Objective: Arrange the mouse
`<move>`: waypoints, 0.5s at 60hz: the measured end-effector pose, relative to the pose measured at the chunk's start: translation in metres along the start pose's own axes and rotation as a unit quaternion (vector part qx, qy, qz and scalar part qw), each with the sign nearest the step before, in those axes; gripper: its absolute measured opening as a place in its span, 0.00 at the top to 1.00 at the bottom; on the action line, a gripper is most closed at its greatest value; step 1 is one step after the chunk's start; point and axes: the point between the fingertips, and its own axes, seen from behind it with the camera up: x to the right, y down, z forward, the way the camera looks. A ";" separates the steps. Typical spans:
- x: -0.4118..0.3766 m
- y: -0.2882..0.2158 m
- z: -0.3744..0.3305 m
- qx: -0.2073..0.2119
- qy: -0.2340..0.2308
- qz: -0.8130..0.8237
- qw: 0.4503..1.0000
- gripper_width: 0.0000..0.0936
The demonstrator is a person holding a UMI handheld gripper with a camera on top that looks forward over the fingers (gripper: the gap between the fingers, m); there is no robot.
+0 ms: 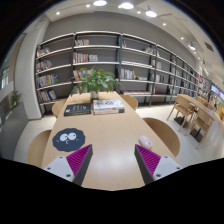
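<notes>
Left to right on the wooden worktop (105,140): round dark mouse pad (69,139) just ahead of the left finger, released tongs (111,162) grasping nothing, white mouse (146,141) beyond the right finger.

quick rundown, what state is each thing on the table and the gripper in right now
gripper: open, holding nothing
round dark mouse pad: flat on the table, nothing on it
white mouse: on the table, untouched
books: stacked
potted plant: upright
</notes>
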 end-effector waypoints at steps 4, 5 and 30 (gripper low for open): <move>-0.002 0.020 0.000 -0.020 -0.013 -0.011 1.000 0.08; 0.000 0.026 0.000 -0.026 -0.015 -0.015 0.999 0.08; 0.143 0.136 0.112 -0.120 0.004 -0.045 0.992 0.09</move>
